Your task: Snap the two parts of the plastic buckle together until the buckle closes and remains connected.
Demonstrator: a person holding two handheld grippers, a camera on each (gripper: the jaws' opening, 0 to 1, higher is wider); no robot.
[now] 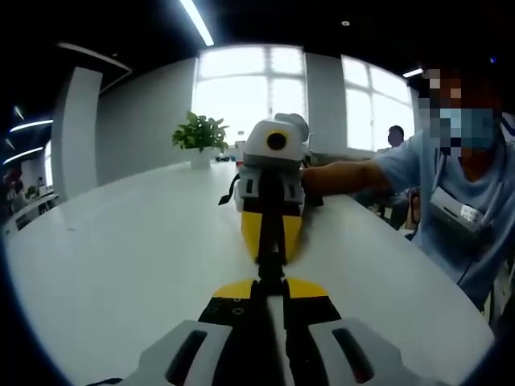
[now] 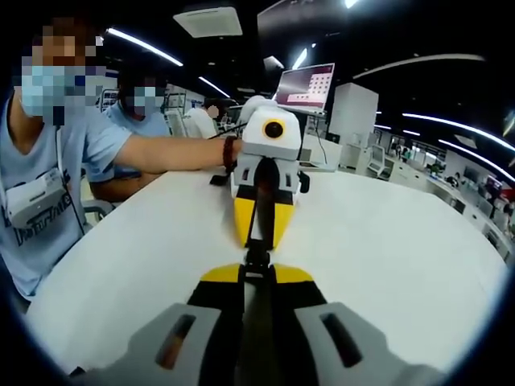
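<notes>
The buckle [image 1: 271,261] sits at frame centre between the left gripper [image 1: 272,291] and right gripper [image 2: 257,277], both clenched on it above the white counter [image 1: 121,241]. Its halves appear joined, though the seam is too small to confirm latching.

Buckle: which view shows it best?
Right gripper view: the black buckle sits lit between both grippers' tips, over the white table. Left gripper view shows the buckle darker, harder to separate from the black jaws.
</notes>
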